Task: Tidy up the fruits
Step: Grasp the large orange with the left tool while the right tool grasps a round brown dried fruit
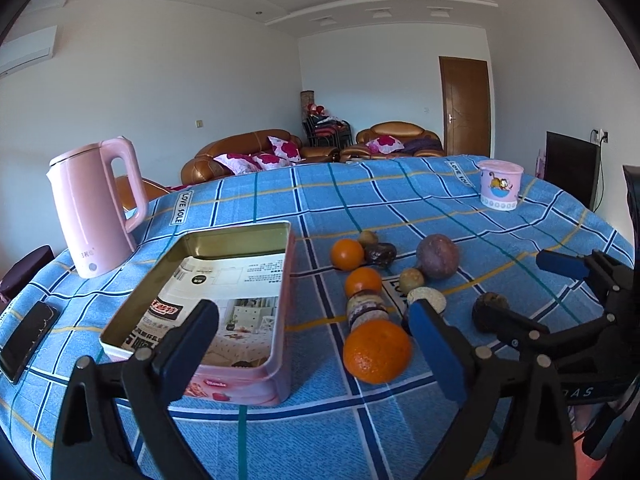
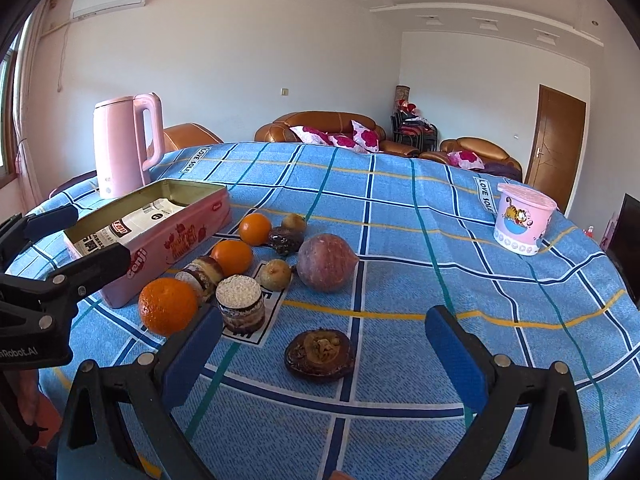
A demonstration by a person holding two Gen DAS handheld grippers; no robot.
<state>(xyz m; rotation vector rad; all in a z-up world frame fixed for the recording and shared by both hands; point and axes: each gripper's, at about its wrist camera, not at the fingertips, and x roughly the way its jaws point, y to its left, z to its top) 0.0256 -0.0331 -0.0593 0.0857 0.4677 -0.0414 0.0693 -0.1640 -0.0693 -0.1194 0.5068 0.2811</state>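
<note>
Orange fruit [image 1: 377, 351] near pink tin [image 1: 240, 376]; both jaws wide, empty.

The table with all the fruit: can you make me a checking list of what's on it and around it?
Surface: round table, blue checked cloth.
Job's things: three oranges, nearest; big purple fruit; small brown fruits; open pink tin, only a printed paper inside.
Clutter: pink kettle, cartoon cup, two small round cakes, phone.
Grippers: left tongs open, empty; right tongs open, empty, around a dark flat fruit.
Cables: one at the wall socket.
Surroundings: brown sofas, door, air conditioner.
</note>
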